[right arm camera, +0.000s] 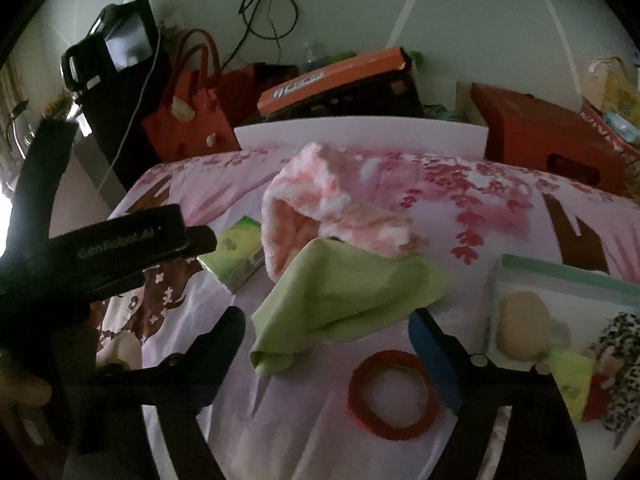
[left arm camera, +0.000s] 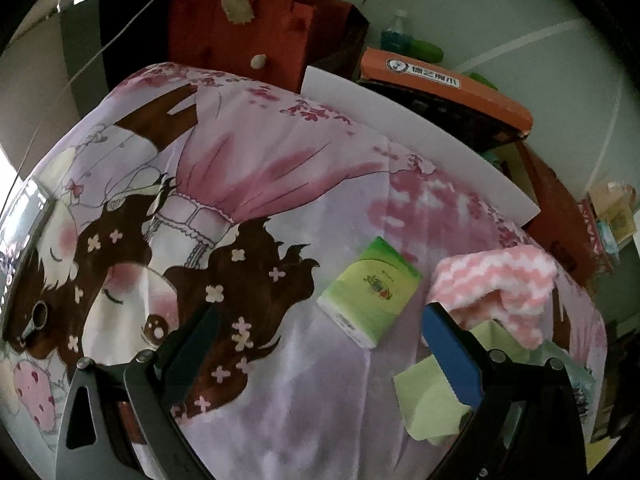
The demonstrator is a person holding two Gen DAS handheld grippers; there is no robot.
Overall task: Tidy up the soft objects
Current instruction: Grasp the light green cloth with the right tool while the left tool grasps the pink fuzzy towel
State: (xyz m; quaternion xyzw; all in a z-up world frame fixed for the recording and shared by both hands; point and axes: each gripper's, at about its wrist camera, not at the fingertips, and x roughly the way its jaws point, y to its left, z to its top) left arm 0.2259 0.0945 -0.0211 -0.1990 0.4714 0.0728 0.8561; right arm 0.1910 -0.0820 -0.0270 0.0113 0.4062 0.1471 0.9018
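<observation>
We hold both grippers over a bed [left arm camera: 304, 184] covered with a pink cartoon sheet. Our left gripper [left arm camera: 320, 332] stands wide open with nothing between its fingers, and only the sheet lies below it. Our right gripper [right arm camera: 328, 332] is also open and grips nothing; a green cloth [right arm camera: 344, 292] lies crumpled on the sheet between and just ahead of its fingers, not touched by either pad. A pink-and-white towel [right arm camera: 336, 208] lies bunched behind the cloth, overlapping its far edge. A green tissue pack [left arm camera: 370, 288] rests flat to the left of the towel. A red ring [right arm camera: 394, 396] lies near us, and a tray [right arm camera: 560, 276] of soft toys sits at the right.
</observation>
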